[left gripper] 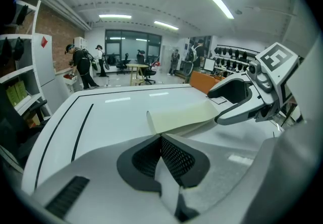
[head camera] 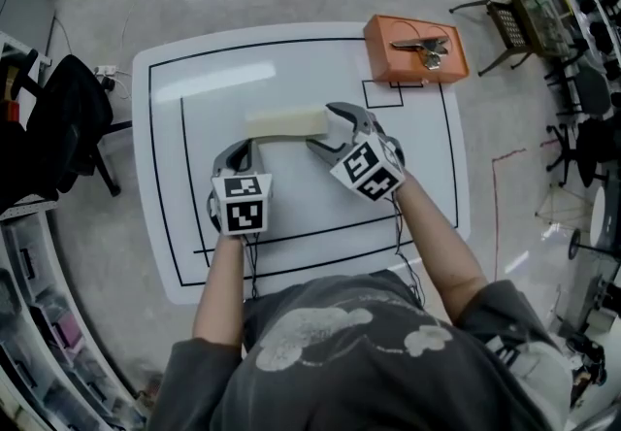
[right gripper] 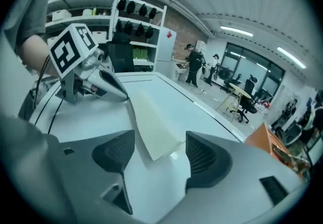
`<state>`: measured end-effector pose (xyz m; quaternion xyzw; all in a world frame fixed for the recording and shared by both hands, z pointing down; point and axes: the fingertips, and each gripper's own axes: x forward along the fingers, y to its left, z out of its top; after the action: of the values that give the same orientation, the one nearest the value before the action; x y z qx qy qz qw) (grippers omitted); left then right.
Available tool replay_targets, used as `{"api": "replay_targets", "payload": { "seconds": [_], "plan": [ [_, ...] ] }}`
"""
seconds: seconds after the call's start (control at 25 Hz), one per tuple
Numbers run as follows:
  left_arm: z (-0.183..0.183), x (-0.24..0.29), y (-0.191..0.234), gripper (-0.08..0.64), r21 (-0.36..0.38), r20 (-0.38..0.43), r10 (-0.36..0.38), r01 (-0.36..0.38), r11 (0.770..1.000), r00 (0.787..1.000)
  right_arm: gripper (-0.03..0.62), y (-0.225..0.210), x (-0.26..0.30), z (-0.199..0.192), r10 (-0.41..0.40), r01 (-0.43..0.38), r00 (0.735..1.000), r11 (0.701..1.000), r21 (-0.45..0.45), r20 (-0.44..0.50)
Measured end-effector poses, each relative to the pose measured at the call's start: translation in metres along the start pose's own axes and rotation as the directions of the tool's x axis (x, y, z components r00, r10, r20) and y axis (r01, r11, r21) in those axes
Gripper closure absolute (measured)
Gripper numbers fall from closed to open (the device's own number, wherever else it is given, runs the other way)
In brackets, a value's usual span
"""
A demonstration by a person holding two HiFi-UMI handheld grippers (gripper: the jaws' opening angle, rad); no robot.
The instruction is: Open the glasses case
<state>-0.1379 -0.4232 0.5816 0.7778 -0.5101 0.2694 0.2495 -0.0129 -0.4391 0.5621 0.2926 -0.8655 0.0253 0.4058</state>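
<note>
Presently: long cream-coloured glasses case with flat matte faces point(head camera: 286, 122) lies closed near the middle of the white table with black lines point(head camera: 291, 60), long axis running left to right in the head view. It is well apart from the orange box point(head camera: 383, 55) at the far right corner.

Left gripper point(head camera: 236, 155): pads pressed together, nothing between them. Tips sit just at the case's near left end; contact or not, cannot tell.

Right gripper point(head camera: 335, 133): jaws spread wide. The case's right end sits in the gap ahead of the pads, neither pad pressing it.

Handling, by judgement:
- Looks light, with stiff panels; little crush risk under a moderate pinch.
- Smooth case on a smooth tabletop: likely to skate when pushed, so one end wants pinning.
- Best hold is probably across the narrow right end, pads on opposite flat faces, or on the free edge of the upper flap if one shows.
- Lid seam not visible from any view.
</note>
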Motion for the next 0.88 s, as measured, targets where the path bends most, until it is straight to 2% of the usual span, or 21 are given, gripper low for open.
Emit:
{"api": "replay_targets", "payload": {
  "seconds": [0.12,0.28,0.4,0.56,0.8,0.88],
  "plan": [
    [0.0,0.0,0.001,0.558,0.0,-0.001,0.001,-0.001,1.0,1.0,0.267,0.003,0.008,-0.004,0.007,-0.012,0.999,0.996,-0.09,-0.049],
    [0.001,0.001,-0.001,0.558,0.0,-0.002,0.001,-0.001,1.0,1.0,0.319,-0.002,0.011,-0.005,-0.029,0.019,0.998,0.988,-0.155,-0.059],
    [0.0,0.0,-0.001,0.558,0.0,-0.003,0.0,0.0,1.0,1.0,0.327,-0.001,0.011,-0.006,-0.03,0.017,0.997,0.983,-0.183,-0.069],
    [0.0,0.001,-0.001,0.558,-0.001,-0.002,-0.002,0.002,1.0,1.0,0.342,-0.002,0.008,-0.003,-0.009,-0.003,0.997,0.986,-0.166,-0.071],
    [-0.001,0.0,0.0,0.558,0.001,-0.004,-0.002,0.002,1.0,1.0,0.425,-0.001,0.002,0.008,-0.009,0.002,0.999,0.991,-0.136,-0.052],
    [-0.001,0.0,0.0,0.558,0.001,-0.003,-0.002,0.002,1.0,1.0,0.479,-0.004,-0.001,0.013,-0.025,0.02,0.999,0.989,-0.145,-0.037]
  ]
}}
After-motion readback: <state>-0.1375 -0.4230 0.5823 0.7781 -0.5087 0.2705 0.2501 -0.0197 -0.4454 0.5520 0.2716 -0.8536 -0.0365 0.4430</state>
